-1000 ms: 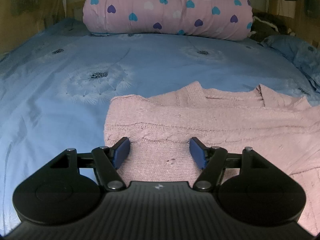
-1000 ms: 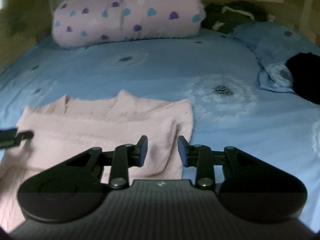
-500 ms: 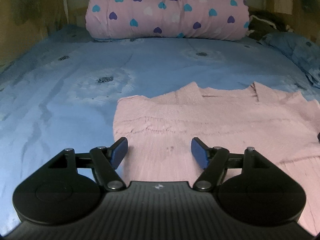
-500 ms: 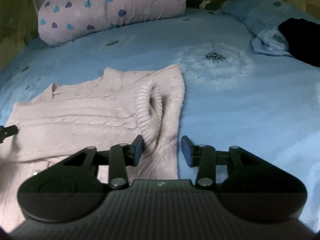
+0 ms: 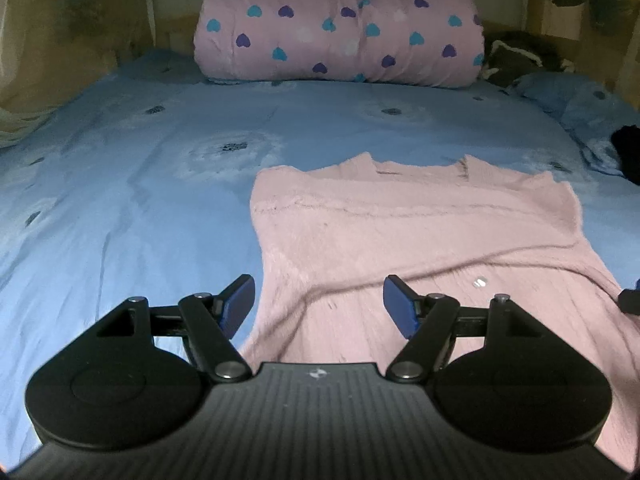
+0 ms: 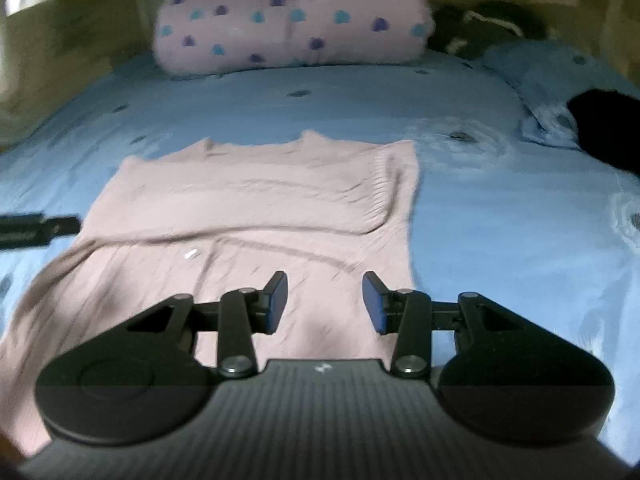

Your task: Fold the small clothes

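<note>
Left wrist view: the pale pink knitted sweater (image 5: 420, 240) lies spread flat on the light blue bedsheet with dandelion print (image 5: 120, 208), its neckline end pointing toward the rolled pink quilt with blue and purple hearts (image 5: 340, 36).
Sweater folds: a sleeve lies folded across the body, forming a raised diagonal ridge over the lower half; a small pale button (image 5: 479, 281) shows just below that ridge.
Left gripper (image 5: 319, 307): jaws spread wide apart, holding nothing; it hovers over the sweater's near left edge, the left blue pad (image 5: 239, 305) above bare sheet and the right one above the knit.
Right wrist view: blurred; the same sweater (image 6: 260, 208) fills the middle ground, its ribbed edge running down the side nearer the black garment (image 6: 604, 128).
Right gripper (image 6: 324, 304): jaws parted with a clear gap, gripping nothing, poised above the sweater's near right part.
Other gripper seen here: a dark fingertip of the left gripper (image 6: 36, 228) juts in just beside the sweater's far left edge; whether it touches the knit cannot be told.
Beyond the sweater: the quilt (image 6: 292, 20) sits at the head of the bed, well apart from the sweater.
Beside the sweater: a crumpled blue pillowcase (image 6: 548, 76) and the black garment lie off to its right, near the quilt's end.
</note>
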Tool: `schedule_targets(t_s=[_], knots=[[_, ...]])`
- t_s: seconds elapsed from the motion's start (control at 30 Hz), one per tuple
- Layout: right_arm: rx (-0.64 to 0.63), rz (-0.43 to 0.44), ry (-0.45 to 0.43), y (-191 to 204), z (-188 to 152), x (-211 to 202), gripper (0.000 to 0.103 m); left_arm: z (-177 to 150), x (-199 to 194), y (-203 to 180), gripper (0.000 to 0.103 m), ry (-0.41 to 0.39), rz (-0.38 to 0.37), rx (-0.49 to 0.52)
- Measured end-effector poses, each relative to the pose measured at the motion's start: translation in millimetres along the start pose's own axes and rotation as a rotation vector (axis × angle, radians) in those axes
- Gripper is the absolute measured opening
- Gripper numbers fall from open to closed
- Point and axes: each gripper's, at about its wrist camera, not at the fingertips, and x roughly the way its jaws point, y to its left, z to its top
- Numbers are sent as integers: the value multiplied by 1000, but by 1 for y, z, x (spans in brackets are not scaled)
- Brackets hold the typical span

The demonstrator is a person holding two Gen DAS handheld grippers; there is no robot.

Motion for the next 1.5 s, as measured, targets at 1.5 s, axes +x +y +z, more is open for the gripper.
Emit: schedule_targets(t_s=[1.5], knots=[[-324, 137, 96, 83, -126, -101, 59, -120, -119, -37, 81, 130, -192, 202]])
